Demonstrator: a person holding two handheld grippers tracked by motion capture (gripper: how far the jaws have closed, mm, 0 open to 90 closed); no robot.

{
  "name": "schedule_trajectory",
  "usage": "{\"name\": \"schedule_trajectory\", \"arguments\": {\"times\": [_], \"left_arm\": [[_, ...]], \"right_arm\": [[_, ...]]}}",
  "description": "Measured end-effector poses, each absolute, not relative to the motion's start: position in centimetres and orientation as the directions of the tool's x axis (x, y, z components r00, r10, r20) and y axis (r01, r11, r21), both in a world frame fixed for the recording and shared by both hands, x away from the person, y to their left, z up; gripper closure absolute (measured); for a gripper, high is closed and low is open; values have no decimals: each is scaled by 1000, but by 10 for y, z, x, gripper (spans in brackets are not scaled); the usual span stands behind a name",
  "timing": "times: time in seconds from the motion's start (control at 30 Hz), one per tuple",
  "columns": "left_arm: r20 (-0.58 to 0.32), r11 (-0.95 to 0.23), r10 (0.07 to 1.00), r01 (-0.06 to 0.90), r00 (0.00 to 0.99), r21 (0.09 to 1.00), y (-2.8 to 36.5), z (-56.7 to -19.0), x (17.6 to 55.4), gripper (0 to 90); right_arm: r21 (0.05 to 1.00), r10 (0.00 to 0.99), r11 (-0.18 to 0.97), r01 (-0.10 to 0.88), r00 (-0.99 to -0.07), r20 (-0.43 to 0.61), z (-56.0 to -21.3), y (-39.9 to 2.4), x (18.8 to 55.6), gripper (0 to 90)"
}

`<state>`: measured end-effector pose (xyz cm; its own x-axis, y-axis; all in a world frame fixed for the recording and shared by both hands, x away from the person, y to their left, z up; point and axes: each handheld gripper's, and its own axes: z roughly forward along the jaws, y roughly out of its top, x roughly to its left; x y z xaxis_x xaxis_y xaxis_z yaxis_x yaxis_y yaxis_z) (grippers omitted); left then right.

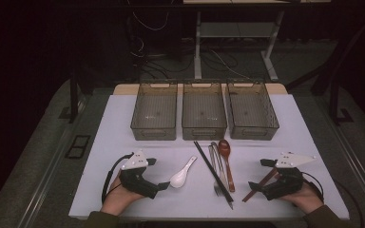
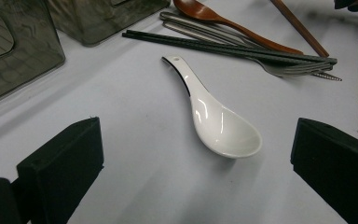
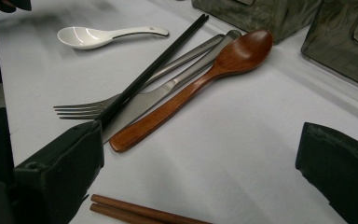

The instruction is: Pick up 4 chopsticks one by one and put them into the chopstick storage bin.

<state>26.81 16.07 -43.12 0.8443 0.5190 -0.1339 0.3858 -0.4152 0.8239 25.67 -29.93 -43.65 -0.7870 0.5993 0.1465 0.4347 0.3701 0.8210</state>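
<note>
Plainly a sorting job about to start: cutlery lies loose on the white table (image 1: 123,123), three grey bins (image 1: 204,111) stand in a row behind it, nothing in them that I can make out. Left gripper (image 1: 163,185) rests low, jaws spread wide and empty, aimed at the white ceramic spoon (image 2: 216,119), which lies bowl-up just ahead of the jaws, bowl toward them, handle angled away toward the middle bin. Right gripper (image 1: 252,186) likewise open and empty, lying over the brown chopsticks (image 3: 135,212), facing the central heap: black chopsticks (image 3: 154,70) crossing a fork (image 3: 81,109) and knife, the wooden spoon (image 3: 200,79) alongside. Judgement: the ceramic spoon is the likely first pick. Best taken across the neck where handle meets bowl, not the glazed bowl itself, which looks slippery and rounded. Bring the jaws down square to the handle, one either side, close gently, lift level before swinging toward a bin.
</note>
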Motion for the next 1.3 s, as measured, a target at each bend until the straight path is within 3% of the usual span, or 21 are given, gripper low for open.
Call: {"name": "schedule_trajectory", "arguments": {"times": [0.4, 0.67, 0.73, 1.07, 1.3], "left_arm": [[-144, -405, 520, 392, 842, 826, 161, -432, 266, 23], [-144, -406, 519, 392, 842, 826, 160, -431, 264, 27], [-145, -405, 517, 391, 843, 826, 160, -431, 264, 27], [-157, -394, 523, 401, 838, 827, 160, -432, 265, 30], [-156, -401, 522, 402, 839, 823, 159, -433, 266, 30]], "right_arm": [[806, 564, 394, 442, -809, 168, -433, -301, 254, 149], [782, 498, 449, 432, -848, 182, -433, -297, 249, 391], [778, 489, 458, 430, -853, 184, -433, -297, 248, 413], [753, 418, 508, 418, -884, 209, -438, -292, 242, 768], [723, 373, 559, 407, -902, 219, -442, -287, 240, 892]]}}
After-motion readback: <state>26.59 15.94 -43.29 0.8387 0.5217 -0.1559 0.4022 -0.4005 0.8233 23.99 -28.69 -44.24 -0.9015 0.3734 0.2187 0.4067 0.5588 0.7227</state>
